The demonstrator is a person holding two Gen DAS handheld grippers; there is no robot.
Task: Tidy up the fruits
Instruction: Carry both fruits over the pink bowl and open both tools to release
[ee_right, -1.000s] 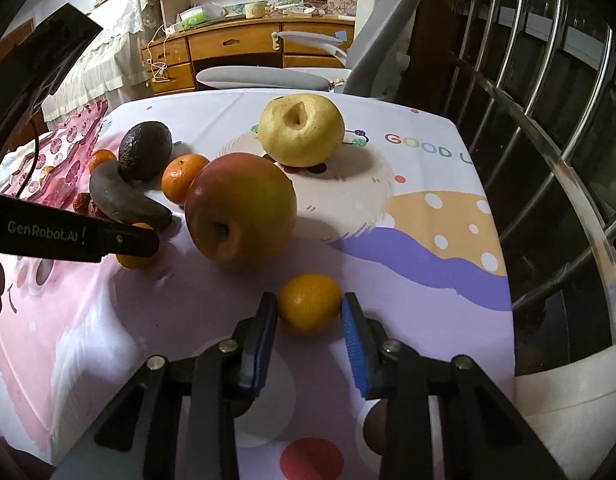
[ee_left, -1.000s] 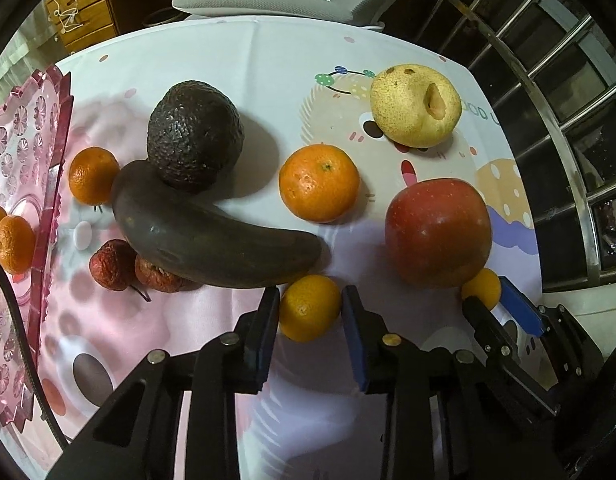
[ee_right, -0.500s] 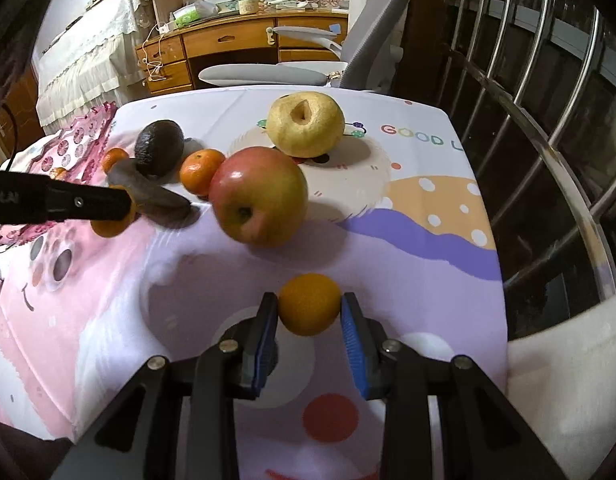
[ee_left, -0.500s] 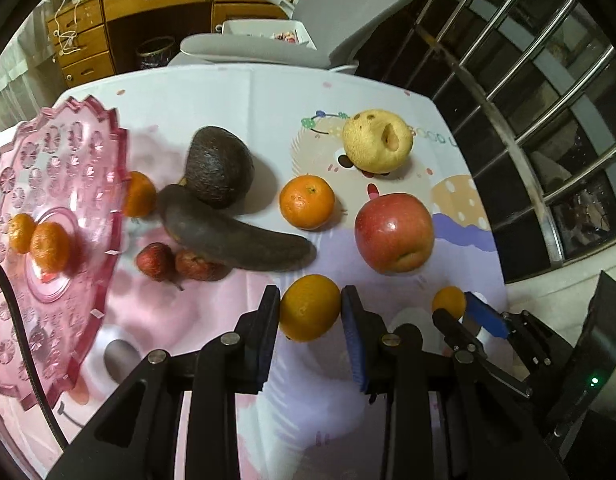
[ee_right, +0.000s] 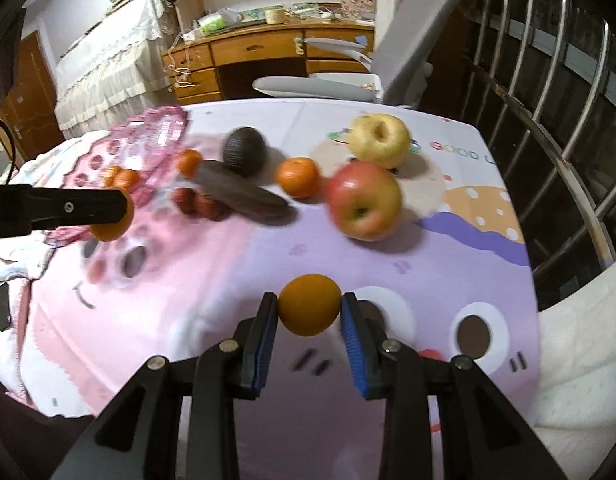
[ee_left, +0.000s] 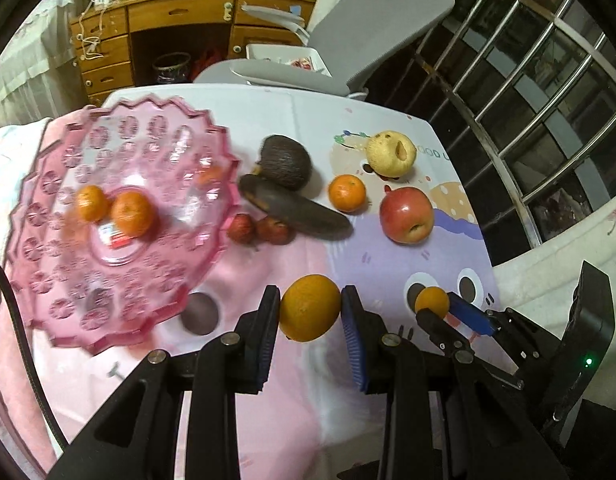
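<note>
Both views come from fisheye lenses mounted just behind a hand-held gripper, each looking forward along its two black fingers and down at a worktop [ee_left: 388, 280] covered by a pink and purple cartoon-print cloth.

The left wrist view sits above the near edge, tilted steeply down, close to the scalloped pink plastic plate [ee_left: 47, 272] at its left; the right hand-held gripper [ee_left: 440, 308] shows at its lower right.

The right wrist view looks from the near right, at a shallower angle, with the left hand-held gripper [ee_right: 119, 210] entering from its left edge.

Both views share the red apple [ee_left: 406, 214] [ee_right: 366, 200], the yellow pear [ee_left: 390, 152] [ee_right: 380, 140], the dark avocado [ee_left: 285, 162] [ee_right: 243, 152], the wooden desk [ee_left: 179, 16] [ee_right: 259, 52] and the grey office chair [ee_left: 368, 4] [ee_right: 408, 60] beyond.
</note>
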